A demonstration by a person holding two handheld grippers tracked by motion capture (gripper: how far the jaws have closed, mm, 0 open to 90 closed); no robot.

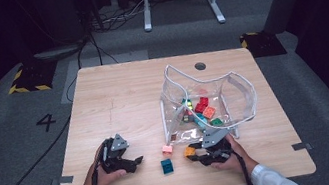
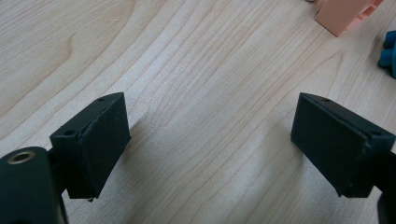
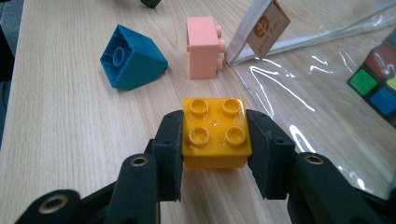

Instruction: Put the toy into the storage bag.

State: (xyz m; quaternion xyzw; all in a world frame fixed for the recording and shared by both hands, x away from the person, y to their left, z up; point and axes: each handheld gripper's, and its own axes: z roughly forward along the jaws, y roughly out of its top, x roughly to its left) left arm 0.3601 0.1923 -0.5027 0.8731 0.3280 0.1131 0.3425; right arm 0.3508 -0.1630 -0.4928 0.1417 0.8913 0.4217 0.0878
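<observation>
I note right hand-held gripper [image 3: 214, 140] clamped on yellow brick [image 3: 215, 132], low over worktop [image 1: 118, 100] beside clear bag [image 1: 234, 98] | left hand-held gripper [image 2: 210, 144] jaws apart, empty | pink brick [image 3: 202, 46], blue brick [image 3: 133, 58] just beyond.

Pink brick [image 2: 348, 16] and blue brick [image 2: 388, 52] cut off at frame edge

we count three loose bricks on the table: one yellow brick [image 3: 215, 133], one pink brick [image 3: 203, 46] and one teal brick [image 3: 132, 58]. we see one clear bag [image 1: 240, 95] and two grippers, the left gripper [image 1: 126, 162] and the right gripper [image 1: 198, 153].
</observation>
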